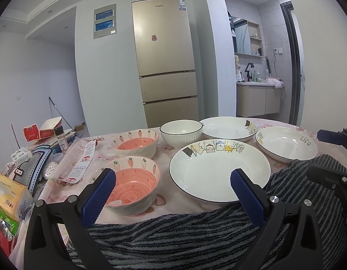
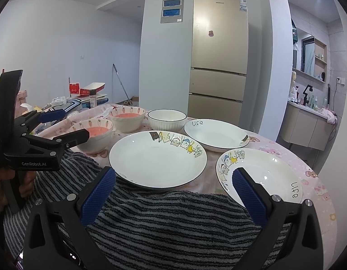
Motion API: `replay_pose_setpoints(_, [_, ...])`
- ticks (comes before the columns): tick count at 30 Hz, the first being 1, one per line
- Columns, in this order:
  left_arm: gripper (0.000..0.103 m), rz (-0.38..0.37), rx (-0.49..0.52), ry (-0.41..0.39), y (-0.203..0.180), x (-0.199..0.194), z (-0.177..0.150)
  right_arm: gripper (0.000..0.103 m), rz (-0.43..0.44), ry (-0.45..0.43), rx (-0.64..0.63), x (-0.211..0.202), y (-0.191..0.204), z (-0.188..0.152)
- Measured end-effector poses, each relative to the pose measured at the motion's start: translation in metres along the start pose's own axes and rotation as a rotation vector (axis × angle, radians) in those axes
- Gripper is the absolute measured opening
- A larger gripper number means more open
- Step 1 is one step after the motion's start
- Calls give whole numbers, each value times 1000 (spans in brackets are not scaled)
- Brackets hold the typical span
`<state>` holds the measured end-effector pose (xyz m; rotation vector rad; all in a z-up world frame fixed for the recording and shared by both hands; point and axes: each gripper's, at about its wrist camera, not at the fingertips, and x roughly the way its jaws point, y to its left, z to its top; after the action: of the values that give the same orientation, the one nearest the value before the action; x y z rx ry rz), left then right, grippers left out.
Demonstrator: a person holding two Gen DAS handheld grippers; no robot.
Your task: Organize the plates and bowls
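Left wrist view, tongs [image 1: 172,181] spread, level

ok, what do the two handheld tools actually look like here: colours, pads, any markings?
Both match. The left tool has a black plastic frame, two angular fingers with silver screw heads, and blue cross-hatched pads. The right tool has the same build and the same blue pads. Seen from the right wrist view, the left tool's body carries white "GenRobot.AI" lettering. No cables show. A dark striped fleece fabric lies beneath them.
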<state>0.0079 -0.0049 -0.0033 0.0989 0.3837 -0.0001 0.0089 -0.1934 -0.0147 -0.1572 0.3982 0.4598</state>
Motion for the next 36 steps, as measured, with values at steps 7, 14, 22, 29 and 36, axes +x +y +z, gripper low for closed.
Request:
replay_pose_setpoints(7, [103,2,-7,-12,2,0,0,103,0,-2,3,-1,1,0])
replay_pose_setpoints(14, [103,1,-8,-16,2,-1,-1,103,0,-7,5,-1,1,1])
replay_pose_setpoints(22, [103,-1,-11,-8,3,-1,-2,103,-2,-4,11,-2,-3,0])
replay_pose_setpoints(29, [103,-1,-4,8,1,2,-1,103,-10,-43,28,-10,-7,0])
replay_pose_setpoints(36, [103,-7,-26,15,3,2,-2,103,-12,-28,-20,-8,3,2])
